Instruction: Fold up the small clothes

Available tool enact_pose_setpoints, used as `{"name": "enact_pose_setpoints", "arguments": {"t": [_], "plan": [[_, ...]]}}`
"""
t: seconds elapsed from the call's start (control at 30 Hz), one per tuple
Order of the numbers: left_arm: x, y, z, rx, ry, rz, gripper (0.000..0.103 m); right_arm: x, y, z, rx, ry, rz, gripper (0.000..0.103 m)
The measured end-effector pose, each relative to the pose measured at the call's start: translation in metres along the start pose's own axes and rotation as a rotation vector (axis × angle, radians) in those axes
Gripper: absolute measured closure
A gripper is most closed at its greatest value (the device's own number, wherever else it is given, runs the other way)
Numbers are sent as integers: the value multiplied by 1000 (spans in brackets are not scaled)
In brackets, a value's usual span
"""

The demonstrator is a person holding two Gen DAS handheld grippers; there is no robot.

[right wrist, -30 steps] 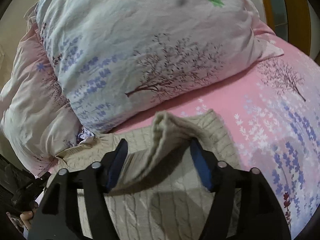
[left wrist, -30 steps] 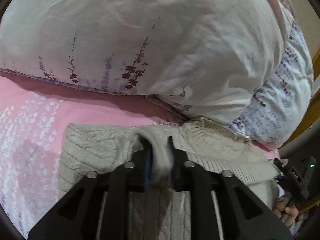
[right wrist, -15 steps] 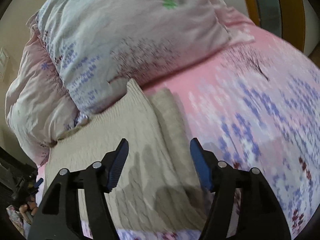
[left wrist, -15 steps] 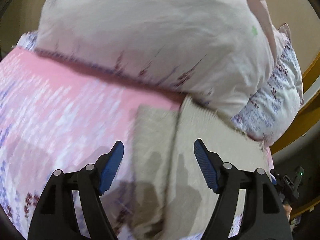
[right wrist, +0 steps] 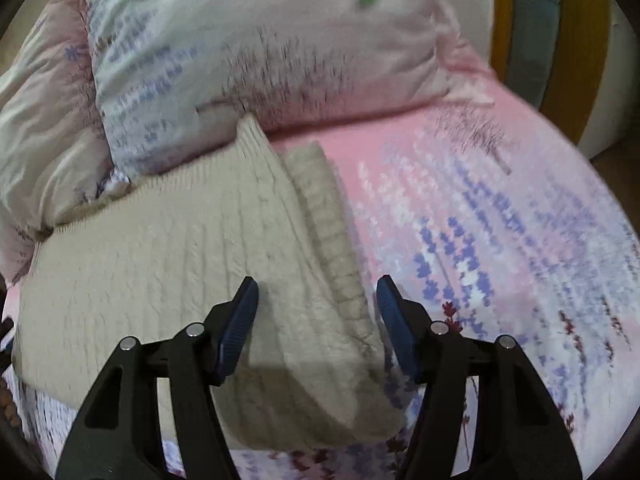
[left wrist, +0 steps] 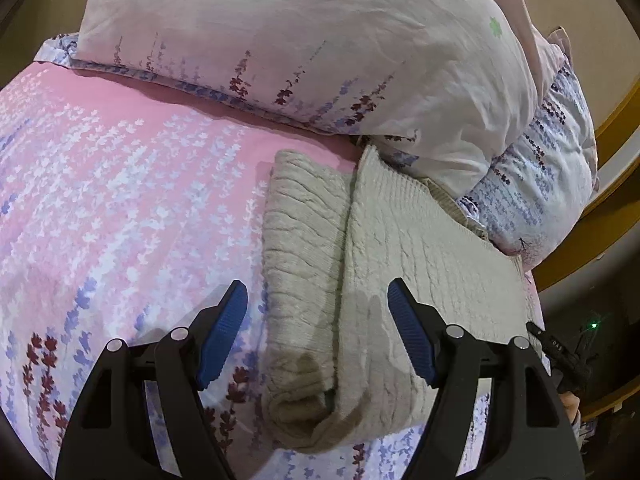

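A beige cable-knit sweater (left wrist: pixel 400 264) lies folded on the pink floral bedsheet (left wrist: pixel 120 200), with a narrower folded layer (left wrist: pixel 304 248) showing along its left edge. My left gripper (left wrist: pixel 318 332) is open and empty, hovering above the sweater's near end. In the right wrist view the sweater (right wrist: pixel 168 264) lies left of centre, its ribbed folded edge (right wrist: pixel 332 240) running toward me. My right gripper (right wrist: pixel 318 326) is open and empty above that edge.
A large pale floral pillow (left wrist: pixel 300 40) lies just behind the sweater, with a bunched duvet (left wrist: pixel 540 180) to its right. A wooden bed frame (left wrist: pixel 616 120) stands at the far right. In the right wrist view the pillow (right wrist: pixel 260 40) and headboard (right wrist: pixel 560 40) are at the back.
Both grippers let go of the sweater fabric, opened and pulled back and up. The sweater now lies flat and folded on the bed.
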State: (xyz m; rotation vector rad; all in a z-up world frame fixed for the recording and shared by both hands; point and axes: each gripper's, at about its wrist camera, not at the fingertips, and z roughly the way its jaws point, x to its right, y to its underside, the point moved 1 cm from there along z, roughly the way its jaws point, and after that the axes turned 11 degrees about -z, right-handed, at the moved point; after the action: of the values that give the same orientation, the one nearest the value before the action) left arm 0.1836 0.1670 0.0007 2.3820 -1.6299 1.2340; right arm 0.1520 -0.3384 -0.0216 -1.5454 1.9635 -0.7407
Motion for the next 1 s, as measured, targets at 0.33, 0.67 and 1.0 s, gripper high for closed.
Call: {"name": "enact_pose_setpoints", "arguments": {"t": [0.33, 0.67, 1.0], "plan": [[16, 8, 8, -18, 4, 22, 30, -119, 3, -13, 101, -140, -328, 34], [15, 5, 19, -25, 19, -52, 64, -141, 17, 11, 58, -118, -382, 29], [44, 0, 10, -25, 145, -84, 82, -134, 17, 9, 59, -170, -376, 29]]}}
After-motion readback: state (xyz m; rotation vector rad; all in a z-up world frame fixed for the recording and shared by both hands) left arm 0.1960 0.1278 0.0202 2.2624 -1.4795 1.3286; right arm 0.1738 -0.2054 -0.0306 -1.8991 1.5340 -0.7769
